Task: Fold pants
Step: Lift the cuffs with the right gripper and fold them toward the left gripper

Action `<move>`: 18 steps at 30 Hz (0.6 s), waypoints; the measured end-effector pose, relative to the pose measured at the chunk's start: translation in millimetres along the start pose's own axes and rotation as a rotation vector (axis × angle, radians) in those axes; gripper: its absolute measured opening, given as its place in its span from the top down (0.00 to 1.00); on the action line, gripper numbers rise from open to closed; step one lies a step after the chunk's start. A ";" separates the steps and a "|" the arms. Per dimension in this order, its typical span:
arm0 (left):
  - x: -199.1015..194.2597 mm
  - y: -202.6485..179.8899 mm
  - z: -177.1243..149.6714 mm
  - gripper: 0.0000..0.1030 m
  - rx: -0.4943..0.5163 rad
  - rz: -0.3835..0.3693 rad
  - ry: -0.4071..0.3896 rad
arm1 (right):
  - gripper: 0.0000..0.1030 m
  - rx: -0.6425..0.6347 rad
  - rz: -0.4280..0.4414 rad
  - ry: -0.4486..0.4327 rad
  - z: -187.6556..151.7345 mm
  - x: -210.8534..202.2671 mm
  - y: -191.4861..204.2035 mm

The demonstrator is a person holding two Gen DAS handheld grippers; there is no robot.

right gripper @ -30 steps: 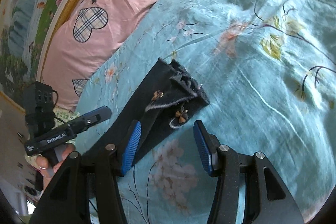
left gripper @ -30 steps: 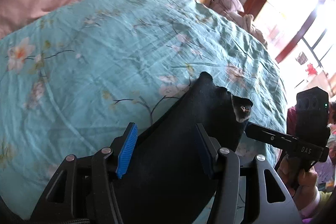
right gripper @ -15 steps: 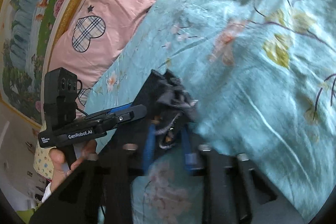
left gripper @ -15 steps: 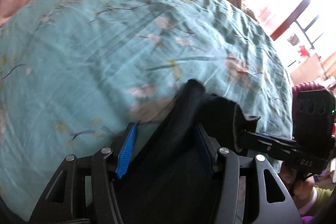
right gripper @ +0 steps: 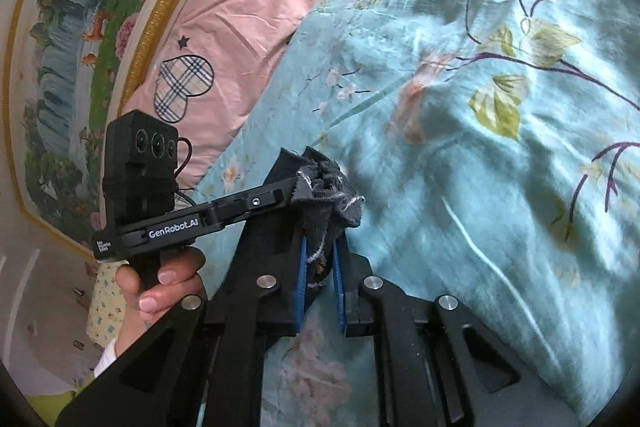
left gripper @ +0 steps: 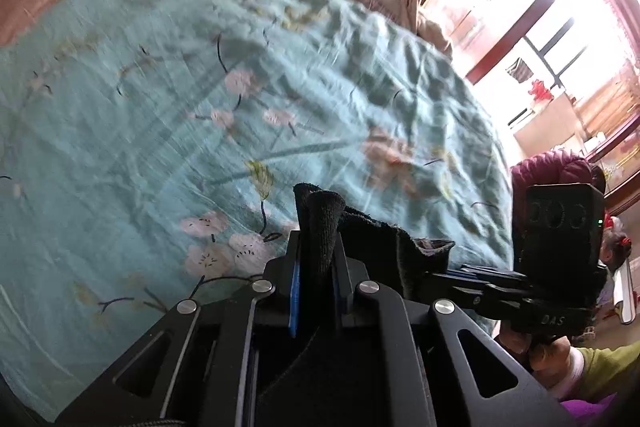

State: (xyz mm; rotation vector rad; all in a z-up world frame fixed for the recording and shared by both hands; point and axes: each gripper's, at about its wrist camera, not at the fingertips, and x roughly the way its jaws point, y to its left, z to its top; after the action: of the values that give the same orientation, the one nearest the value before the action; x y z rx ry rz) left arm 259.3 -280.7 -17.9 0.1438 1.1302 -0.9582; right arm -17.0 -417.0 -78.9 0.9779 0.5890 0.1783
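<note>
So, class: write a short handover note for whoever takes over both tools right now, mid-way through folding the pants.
Left tool: jaws closing on a bunched fold of the black pants.
Right tool: shut on the frayed hem end.
Pants lie on the teal floral bedspread, both tools close together at one end.
Done: both ends gripped.
Left: lift, lay the fold flat, smooth it, release.

Blown-out window glare, blurred fisheye edges
</note>
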 end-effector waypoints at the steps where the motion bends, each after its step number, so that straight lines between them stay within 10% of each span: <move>1: -6.6 -0.7 -1.5 0.90 -0.001 0.000 -0.016 | 0.88 -0.009 0.011 -0.001 0.1 -0.6 3.2; 18: -137.7 10.5 -82.9 0.90 -0.086 -0.004 -0.275 | 0.88 -0.080 0.415 0.138 -28.3 18.5 85.1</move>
State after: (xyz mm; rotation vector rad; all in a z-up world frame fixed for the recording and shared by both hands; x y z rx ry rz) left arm 196.3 -150.1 52.1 -0.0590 0.9162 -0.9009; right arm -7.2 -341.6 -28.0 1.0071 0.4946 0.6383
